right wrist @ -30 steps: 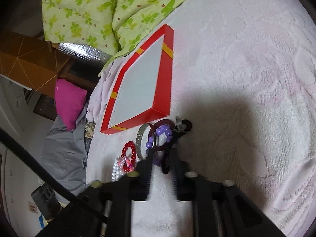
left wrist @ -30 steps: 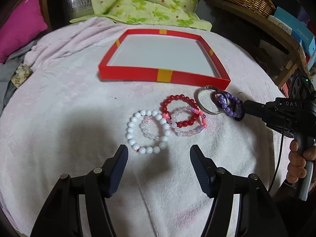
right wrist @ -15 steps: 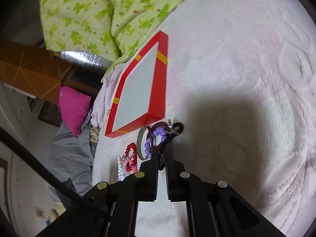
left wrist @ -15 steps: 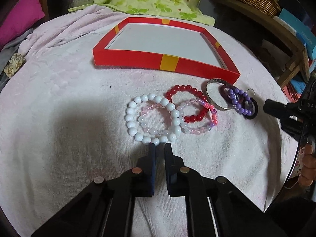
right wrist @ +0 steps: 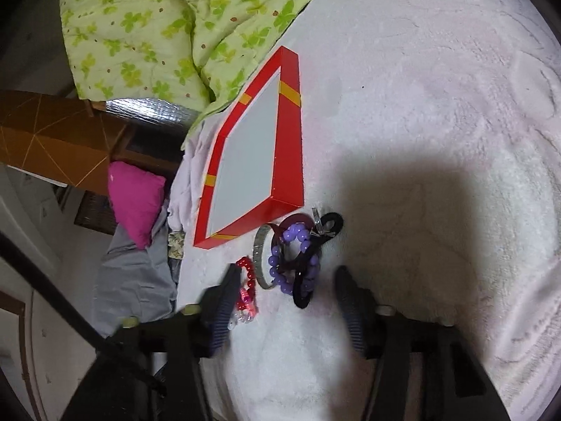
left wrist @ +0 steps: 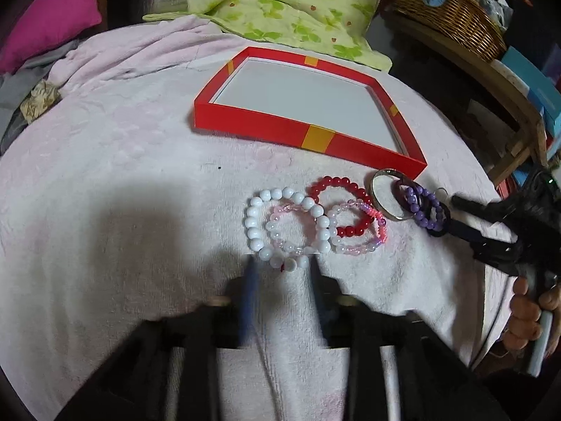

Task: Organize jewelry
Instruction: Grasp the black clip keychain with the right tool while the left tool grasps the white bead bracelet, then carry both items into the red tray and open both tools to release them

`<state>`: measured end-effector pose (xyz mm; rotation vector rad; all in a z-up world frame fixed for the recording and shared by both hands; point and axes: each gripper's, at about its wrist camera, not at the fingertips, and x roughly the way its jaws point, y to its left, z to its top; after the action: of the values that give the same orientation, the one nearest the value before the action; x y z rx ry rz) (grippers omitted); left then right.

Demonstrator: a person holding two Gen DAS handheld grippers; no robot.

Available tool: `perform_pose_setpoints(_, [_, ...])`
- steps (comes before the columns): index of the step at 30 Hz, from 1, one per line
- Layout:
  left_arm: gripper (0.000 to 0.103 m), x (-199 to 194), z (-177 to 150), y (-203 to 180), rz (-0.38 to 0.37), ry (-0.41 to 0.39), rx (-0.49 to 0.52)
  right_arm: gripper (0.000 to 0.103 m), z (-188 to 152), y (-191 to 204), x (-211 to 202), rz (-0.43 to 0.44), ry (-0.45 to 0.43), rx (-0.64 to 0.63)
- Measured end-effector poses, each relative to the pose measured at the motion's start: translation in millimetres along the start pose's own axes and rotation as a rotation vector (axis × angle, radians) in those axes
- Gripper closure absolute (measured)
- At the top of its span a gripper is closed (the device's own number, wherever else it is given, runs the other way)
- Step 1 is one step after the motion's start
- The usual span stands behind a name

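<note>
— Jewelry lies in a loose row on the pale pink fleecy blanket (left wrist: 105,182), just in front of the shallow red cardboard box with yellow bands and a white floor (left wrist: 317,139). From the left: a bracelet of round white beads (left wrist: 253,226), a clear pink bead bracelet (left wrist: 280,217) overlapping it, a red bead bracelet (left wrist: 338,184), a pink-and-clear bead bracelet (left wrist: 354,247) across that one, then a silver metal bangle (left wrist: 380,201) and a purple bead bracelet (left wrist: 422,210) tangled with a black elastic band (right wrist: 304,296).

— And the left gripper (left wrist: 282,275)?

— Its blurred blue-padded jaws have just been opening — they stand partly apart, either side of the near edge of the white bead bracelet, and do not press on it.

— The right gripper (right wrist: 287,282)?

— Also just opening, jaws half spread. In its own view the purple bracelet, the bangle and the black band lie between the fingers, but neither pad touches them. A hand (left wrist: 529,315) holds its grip at the right edge of the left view.

— What is around the blanket?

— A green leaf-print quilt (left wrist: 280,3) behind the box, a magenta cushion (left wrist: 45,17) at the far left, a wicker basket (left wrist: 452,10) on a wooden shelf at the right.
</note>
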<state>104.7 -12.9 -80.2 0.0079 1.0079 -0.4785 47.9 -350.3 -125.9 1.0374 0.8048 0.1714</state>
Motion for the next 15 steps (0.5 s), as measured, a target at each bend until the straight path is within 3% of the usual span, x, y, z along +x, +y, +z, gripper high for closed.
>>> perform_pose_setpoints(1, [0.047,0,0,-2,0.003,-0.011,0.002,0.073,0,-1,4,-0.014,0.009,0.002])
perform_pose_setpoints(3, [0.047,-2,-1,-8,-0.008,-0.038,0.029,0.092,-2,0,8,-0.046,0.010,-0.015])
perform_pose_setpoints(5, [0.047,2,0,-13,-0.011,-0.038,0.050,0.093,-3,4,6,-0.070,-0.006,-0.045])
perform_pose_setpoints(9, [0.047,13,1,-21,0.008,-0.057,0.089,0.094,-4,13,-6,-0.038,-0.032,-0.079])
perform_pose_setpoints(13, [0.074,22,2,-30,-0.009,-0.051,0.127,0.094,-5,16,-17,-0.004,-0.051,-0.088])
perform_pose_setpoints(15, [0.080,29,1,-34,0.005,-0.037,0.155,0.094,-4,15,-23,0.015,-0.063,-0.086])
